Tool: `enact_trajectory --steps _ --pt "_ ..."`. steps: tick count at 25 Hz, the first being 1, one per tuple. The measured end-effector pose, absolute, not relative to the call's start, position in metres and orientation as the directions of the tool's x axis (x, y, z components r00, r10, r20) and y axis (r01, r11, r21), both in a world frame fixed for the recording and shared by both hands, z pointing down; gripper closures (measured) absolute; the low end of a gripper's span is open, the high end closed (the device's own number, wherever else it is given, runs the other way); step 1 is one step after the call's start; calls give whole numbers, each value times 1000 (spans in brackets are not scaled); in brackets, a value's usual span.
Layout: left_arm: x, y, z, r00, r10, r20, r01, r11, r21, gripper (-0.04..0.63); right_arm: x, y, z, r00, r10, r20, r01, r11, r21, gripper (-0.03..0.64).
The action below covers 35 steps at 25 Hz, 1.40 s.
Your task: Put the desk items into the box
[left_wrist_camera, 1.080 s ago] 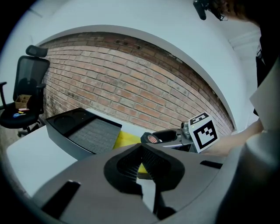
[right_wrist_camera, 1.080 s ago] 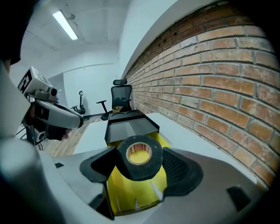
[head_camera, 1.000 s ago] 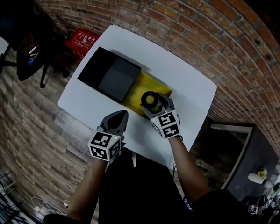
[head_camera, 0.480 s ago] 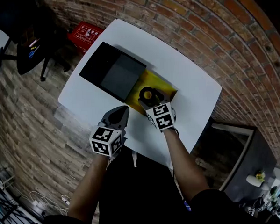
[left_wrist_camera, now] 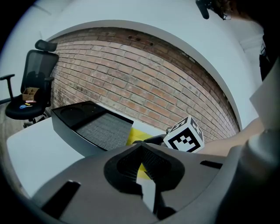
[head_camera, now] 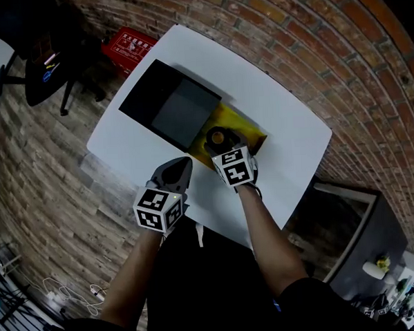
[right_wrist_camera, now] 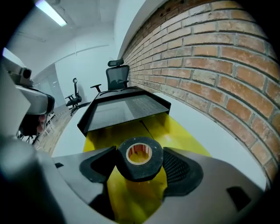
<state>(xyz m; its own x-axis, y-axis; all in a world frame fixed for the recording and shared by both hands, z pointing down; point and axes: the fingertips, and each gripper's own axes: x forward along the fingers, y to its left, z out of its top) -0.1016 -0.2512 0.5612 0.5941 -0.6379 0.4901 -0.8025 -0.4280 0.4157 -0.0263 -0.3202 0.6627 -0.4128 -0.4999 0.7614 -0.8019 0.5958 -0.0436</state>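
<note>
A black roll of tape (right_wrist_camera: pixel 139 158) is clamped between the jaws of my right gripper (right_wrist_camera: pixel 140 164), held over a yellow folder (right_wrist_camera: pixel 175 135) that lies on the white table (head_camera: pixel 273 109). The head view shows that roll (head_camera: pixel 217 136) just ahead of the right gripper (head_camera: pixel 223 143), close to the black open box (head_camera: pixel 169 108). The box (right_wrist_camera: pixel 122 107) lies straight ahead in the right gripper view. My left gripper (head_camera: pixel 171 175) hovers near the table's front edge, jaws together with nothing held. In the left gripper view the box (left_wrist_camera: pixel 89 127) stands ahead to the left.
A red case (head_camera: pixel 128 46) lies on the floor past the table's far left corner, near a black office chair (head_camera: pixel 35 59). A brick wall (right_wrist_camera: pixel 210 61) runs along the table's right side. A dark cabinet (head_camera: pixel 348 223) stands to the right of the person.
My right gripper has carried the tape roll forward and a little left over the yellow folder, toward the box. The left gripper has stayed near the front edge.
</note>
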Motion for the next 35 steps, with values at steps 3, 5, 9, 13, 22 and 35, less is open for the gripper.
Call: enact_trajectory --steps 3,5,9,13,22,35 --pt "-102 -252 562 597 -636 490 -801 -429 418 589 -28 -321 666 -400 -492 773 -796 605 -27 272" --pt "-102 -252 562 599 -633 490 -799 -431 419 589 -28 -321 669 -390 -479 786 -795 606 -25 272" --pt "-101 -253 562 602 -629 491 -797 -436 418 589 -26 -320 676 -372 -447 814 -796 605 -31 272" --pt "-99 -255 562 605 -627 491 -795 -439 418 589 -26 -318 680 -368 -429 825 -797 602 -42 270" --pt "-99 -253 560 607 -624 492 -794 -444 416 589 -25 -319 678 -377 -425 823 -794 606 -50 270" --pt "-86 -249 549 620 -622 479 -785 -477 395 589 -3 -310 632 -442 -539 717 -827 554 -94 321"
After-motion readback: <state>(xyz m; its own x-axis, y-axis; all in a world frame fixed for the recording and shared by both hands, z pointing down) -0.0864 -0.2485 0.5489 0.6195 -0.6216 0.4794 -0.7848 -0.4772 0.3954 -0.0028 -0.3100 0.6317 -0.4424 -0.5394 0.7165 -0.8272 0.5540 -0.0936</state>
